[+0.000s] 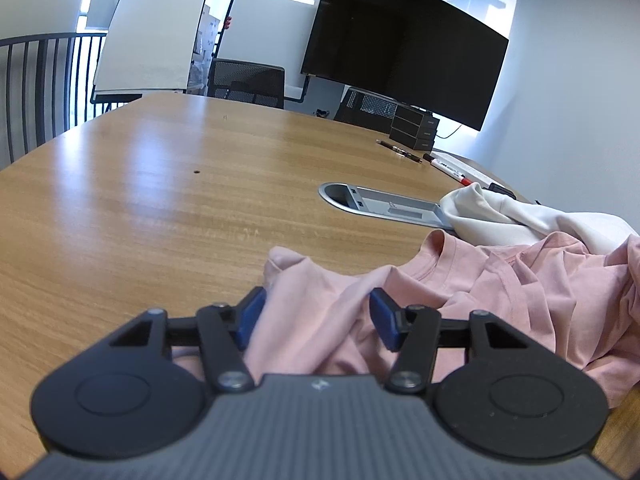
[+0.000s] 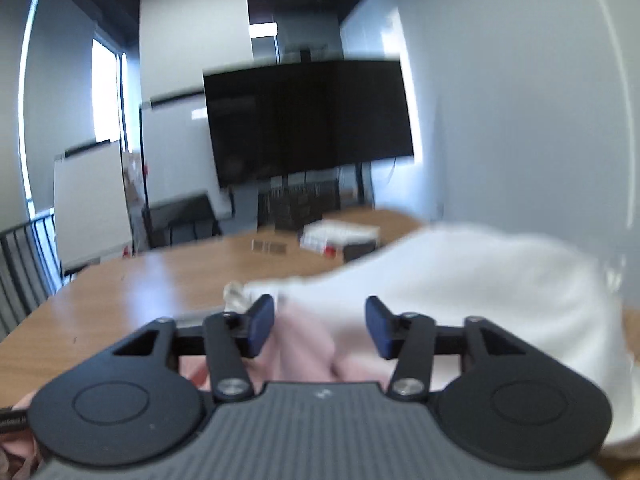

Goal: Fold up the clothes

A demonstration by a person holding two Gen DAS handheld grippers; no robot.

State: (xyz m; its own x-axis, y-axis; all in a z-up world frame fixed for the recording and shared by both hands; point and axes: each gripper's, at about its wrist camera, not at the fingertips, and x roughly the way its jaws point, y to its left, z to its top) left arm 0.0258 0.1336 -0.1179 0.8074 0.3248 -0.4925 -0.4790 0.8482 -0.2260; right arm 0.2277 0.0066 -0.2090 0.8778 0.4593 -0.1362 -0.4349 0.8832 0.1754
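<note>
A crumpled pink T-shirt (image 1: pixel 500 280) lies on the wooden table (image 1: pixel 140 200), its collar toward the far side. My left gripper (image 1: pixel 316 316) hovers open over the shirt's near left part, the blue pads (image 1: pixel 250 316) standing apart on either side of a fold. A white garment (image 1: pixel 504 216) lies bunched behind the pink shirt to the right. In the blurred right wrist view, my right gripper (image 2: pixel 320 328) is open above pink cloth (image 2: pixel 308 352), with the white garment (image 2: pixel 480 292) heaped just beyond and to the right.
A silver cable hatch (image 1: pixel 376 204) is set into the table beyond the shirt. Pens (image 1: pixel 400 148), a marker (image 1: pixel 448 168) and dark boxes (image 1: pixel 416 132) lie at the far right. Chairs (image 1: pixel 248 80), whiteboards (image 1: pixel 152 36) and a large dark screen (image 1: pixel 400 44) stand behind the table.
</note>
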